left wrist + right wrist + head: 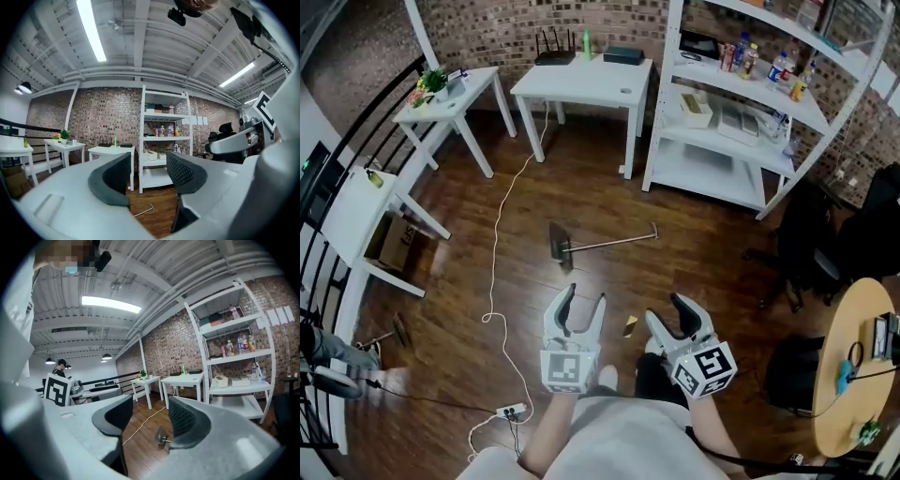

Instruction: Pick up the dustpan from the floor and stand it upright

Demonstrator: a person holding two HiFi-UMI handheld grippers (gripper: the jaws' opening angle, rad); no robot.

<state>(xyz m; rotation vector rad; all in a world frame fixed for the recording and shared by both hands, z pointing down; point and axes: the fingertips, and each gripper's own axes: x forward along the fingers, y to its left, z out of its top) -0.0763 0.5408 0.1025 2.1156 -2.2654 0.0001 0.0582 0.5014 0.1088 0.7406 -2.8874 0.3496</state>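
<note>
The dustpan point(562, 242) lies flat on the wooden floor in the head view, its grey pan to the left and its long thin handle point(619, 240) running right. Both grippers hover short of it, nearer to me. My left gripper point(583, 302) is open with nothing between its jaws; in the left gripper view point(147, 176) only the handle's end point(144, 210) shows, low between them. My right gripper point(667, 314) also stands open and holds nothing; in the right gripper view point(150, 420) the pan point(161, 437) shows on the floor beside the right jaw.
A white cable point(499, 234) runs across the floor to a power strip point(510, 411) at the left. White tables point(581, 82) and a shelving unit point(750, 112) line the back wall. A black chair point(816, 244) and a round wooden table point(853, 366) stand at the right. A small yellow scrap point(630, 325) lies between the grippers.
</note>
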